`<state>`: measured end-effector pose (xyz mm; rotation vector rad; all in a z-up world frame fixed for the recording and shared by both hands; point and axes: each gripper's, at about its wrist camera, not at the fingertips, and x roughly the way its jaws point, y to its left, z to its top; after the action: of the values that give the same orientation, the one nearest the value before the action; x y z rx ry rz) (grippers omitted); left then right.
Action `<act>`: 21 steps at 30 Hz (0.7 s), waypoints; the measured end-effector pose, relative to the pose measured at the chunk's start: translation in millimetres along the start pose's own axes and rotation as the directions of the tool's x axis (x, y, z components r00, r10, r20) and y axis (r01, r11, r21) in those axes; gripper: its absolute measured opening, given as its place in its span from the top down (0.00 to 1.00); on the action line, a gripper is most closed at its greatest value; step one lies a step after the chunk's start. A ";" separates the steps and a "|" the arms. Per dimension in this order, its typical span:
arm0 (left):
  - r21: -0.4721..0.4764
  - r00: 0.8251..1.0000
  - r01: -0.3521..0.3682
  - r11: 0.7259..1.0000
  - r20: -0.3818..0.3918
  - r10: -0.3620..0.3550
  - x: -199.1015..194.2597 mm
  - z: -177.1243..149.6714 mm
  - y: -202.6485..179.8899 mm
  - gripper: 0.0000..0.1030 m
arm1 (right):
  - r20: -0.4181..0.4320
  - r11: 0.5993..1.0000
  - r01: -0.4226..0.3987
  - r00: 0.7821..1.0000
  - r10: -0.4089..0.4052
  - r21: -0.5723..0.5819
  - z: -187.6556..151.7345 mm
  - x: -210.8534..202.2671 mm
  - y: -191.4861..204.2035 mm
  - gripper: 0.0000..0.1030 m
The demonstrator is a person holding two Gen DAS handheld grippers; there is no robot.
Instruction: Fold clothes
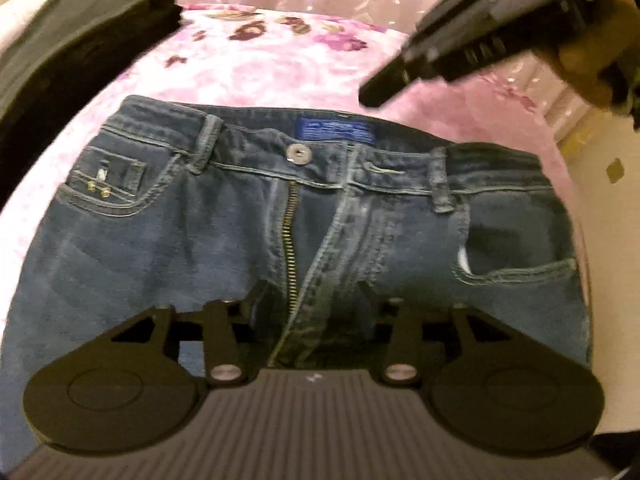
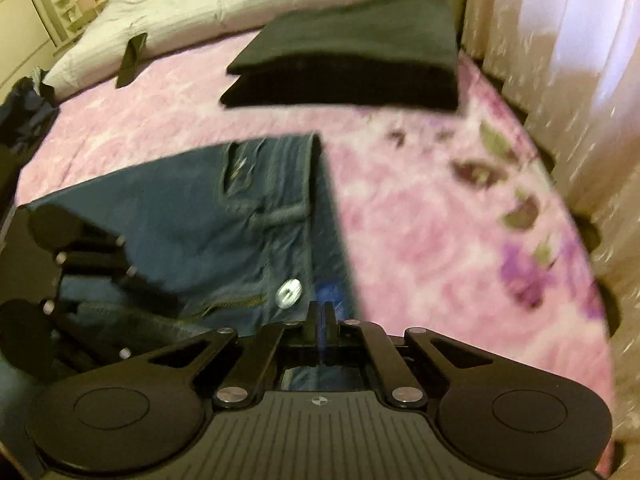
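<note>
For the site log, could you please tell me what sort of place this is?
Most likely a home bedroom: a bed under a pink floral bedspread, a white rumpled pillow at its head, and pale curtains alongside.

The left wrist view looks steeply down, close over the jeans on the bed, facing its far edge; the right wrist view skims low past their waistband toward the pillow; both share the jeans and the folded black garment.
</note>
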<state>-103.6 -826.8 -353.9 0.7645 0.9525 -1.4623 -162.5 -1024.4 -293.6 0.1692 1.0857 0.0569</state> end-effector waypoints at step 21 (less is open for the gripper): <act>-0.065 0.994 -0.104 0.992 0.007 0.105 9.2 -10.3 12.6 0.84 | -0.037 0.999 -0.009 0.999 0.010 0.037 -27.1 14.0 8.6 0.97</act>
<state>-92.8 -821.9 -368.2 0.7481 0.9336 -1.3374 -179.6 -1011.2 -316.7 0.2068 1.1236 0.0489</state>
